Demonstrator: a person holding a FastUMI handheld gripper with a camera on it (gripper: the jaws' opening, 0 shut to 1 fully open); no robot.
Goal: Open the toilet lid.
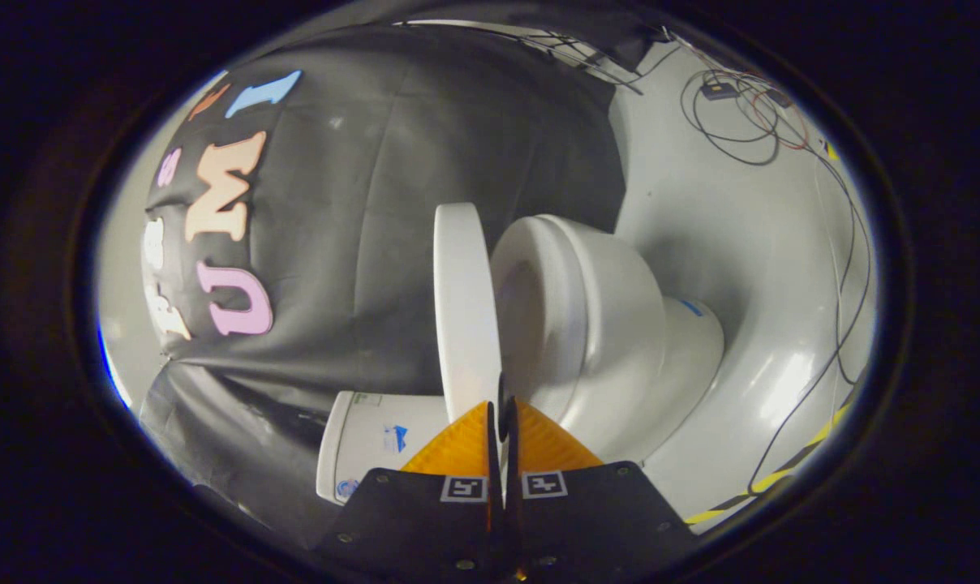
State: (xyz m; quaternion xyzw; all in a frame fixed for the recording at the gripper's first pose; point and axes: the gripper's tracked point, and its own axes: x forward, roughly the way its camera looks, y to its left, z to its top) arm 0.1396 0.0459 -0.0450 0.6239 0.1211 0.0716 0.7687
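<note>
toilet lid [463,308]: raised clear of the toilet bowl [595,324], long axis running straight ahead of the gripper [503,405]; fingers seen nearly closed, lid's near edge apparently pinched.

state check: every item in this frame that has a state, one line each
toilet lid: swung up off the seat, open, edge held at the tool's tips
toilet seat: down on the bowl
toilet bowl: uncovered, inside too dim to tell
tank: closed, behind the lid
tool: fingers nearly together, pinching the lid's edge
cables: loose on the floor beyond the toilet
</note>
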